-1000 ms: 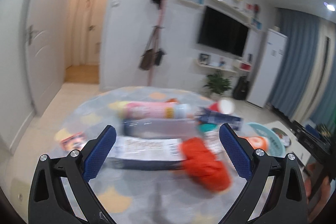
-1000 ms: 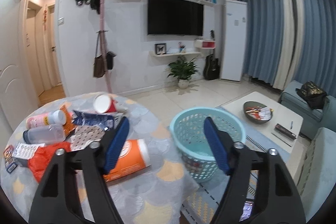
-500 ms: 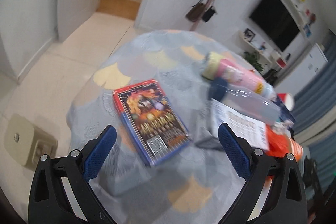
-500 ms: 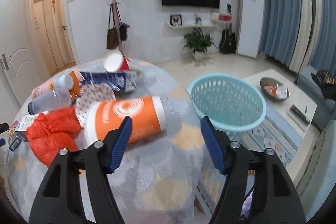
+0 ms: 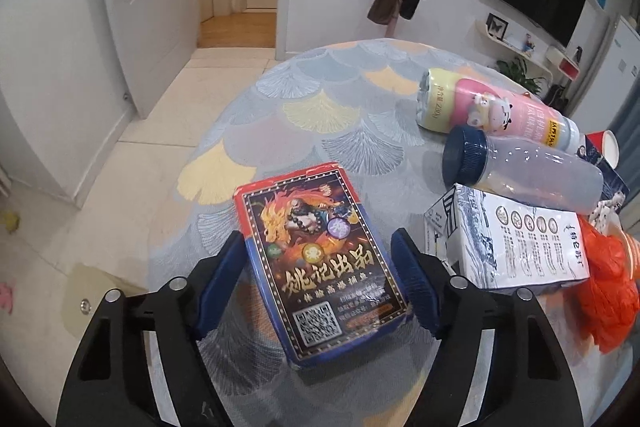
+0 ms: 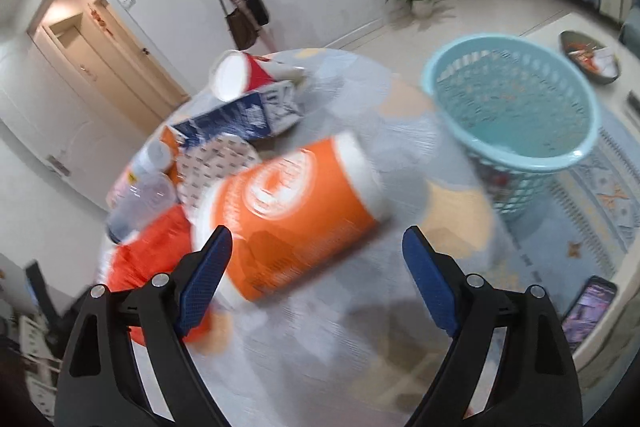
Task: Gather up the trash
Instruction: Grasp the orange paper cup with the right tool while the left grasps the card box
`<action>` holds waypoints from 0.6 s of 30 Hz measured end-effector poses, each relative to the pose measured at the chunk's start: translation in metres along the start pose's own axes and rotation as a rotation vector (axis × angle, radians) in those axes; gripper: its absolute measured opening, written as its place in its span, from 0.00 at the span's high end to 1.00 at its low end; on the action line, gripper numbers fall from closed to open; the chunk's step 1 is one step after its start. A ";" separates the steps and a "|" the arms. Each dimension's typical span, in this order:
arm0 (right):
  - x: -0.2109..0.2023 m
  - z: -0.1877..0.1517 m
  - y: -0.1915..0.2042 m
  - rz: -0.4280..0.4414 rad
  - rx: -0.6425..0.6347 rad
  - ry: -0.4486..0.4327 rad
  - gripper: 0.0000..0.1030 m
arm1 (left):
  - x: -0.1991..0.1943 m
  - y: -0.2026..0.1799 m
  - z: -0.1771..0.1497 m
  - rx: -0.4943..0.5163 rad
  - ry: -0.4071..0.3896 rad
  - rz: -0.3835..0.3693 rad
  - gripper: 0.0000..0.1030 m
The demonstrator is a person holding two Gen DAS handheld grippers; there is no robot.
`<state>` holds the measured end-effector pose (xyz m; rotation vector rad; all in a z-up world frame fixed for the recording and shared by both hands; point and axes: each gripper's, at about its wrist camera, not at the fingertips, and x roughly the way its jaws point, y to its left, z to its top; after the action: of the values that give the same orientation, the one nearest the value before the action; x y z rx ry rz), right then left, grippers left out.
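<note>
on the round table (image 5: 320, 79) with its fan-patterned cloth, your left gripper (image 5: 318, 277) straddles a card box (image 5: 320, 259) that lies flat near the table's near edge. its blue pads (image 5: 222, 281) stand on either side of the box and the jaws are closing, but you can still see a sliver of gap on each side, so it has not clamped yet. to the right of the box lies a white carton (image 5: 508, 243), with a clear bottle (image 5: 524, 175) with a dark blue cap resting on its far edge, and a pink bottle (image 5: 496, 111) lying on its side beyond that. a crumpled orange bag (image 5: 608, 287) sits at the right edge, touching the carton.

your right gripper (image 6: 316, 269) is tilted down over an orange canister (image 6: 292, 207) that lies on its side on the table. its jaws are opening and stand wide; the canister's near end lies between the pads, close to the left one, and you grip nothing. this view is blurred. behind the canister you have a blue carton (image 6: 240, 119), a red paper cup (image 6: 236, 75) on its side and the orange bag (image 6: 148, 251) to the left. the light blue basket (image 6: 516, 107) stands on the floor just beside the table's right edge; what lies inside it is too blurred to tell.
</note>
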<state>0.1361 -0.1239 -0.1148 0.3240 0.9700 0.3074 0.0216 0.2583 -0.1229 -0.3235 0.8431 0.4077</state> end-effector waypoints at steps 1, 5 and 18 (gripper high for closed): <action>0.004 0.002 0.005 0.002 -0.003 0.010 0.19 | -0.002 0.002 -0.002 0.000 -0.002 -0.003 0.32; 0.021 0.010 0.018 -0.014 0.002 0.035 0.19 | -0.005 0.005 -0.005 0.002 -0.010 -0.011 0.33; 0.027 0.022 0.023 -0.016 0.026 -0.019 0.45 | -0.012 -0.006 -0.006 0.005 -0.041 -0.085 0.38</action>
<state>0.1670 -0.0954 -0.1147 0.3417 0.9584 0.2770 0.0137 0.2481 -0.1166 -0.3438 0.7876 0.3324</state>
